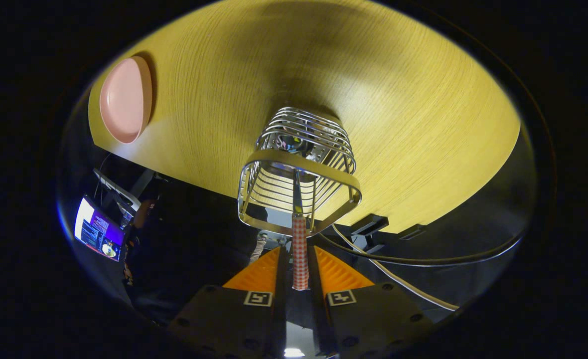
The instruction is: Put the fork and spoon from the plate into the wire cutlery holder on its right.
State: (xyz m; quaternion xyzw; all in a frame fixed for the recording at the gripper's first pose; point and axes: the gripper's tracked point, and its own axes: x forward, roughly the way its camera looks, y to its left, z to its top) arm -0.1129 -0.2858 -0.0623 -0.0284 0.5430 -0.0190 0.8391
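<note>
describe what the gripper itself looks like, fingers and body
The handheld two-finger gripper has two orange wedge-shaped fingers with ribbed inner faces. Behind them sit black blocks with visible screw heads, each carrying a small square black-and-white marker.

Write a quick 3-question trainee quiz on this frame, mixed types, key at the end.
1. True or false: the gripper is shut on the checked-handled utensil.
2. Where does the utensil's metal end point? A) into the wire cutlery holder B) onto the pink plate C) off the table
3. Fill in: the pink plate looks ____ of cutlery.

Key: 1 true; 2 A; 3 empty
</note>
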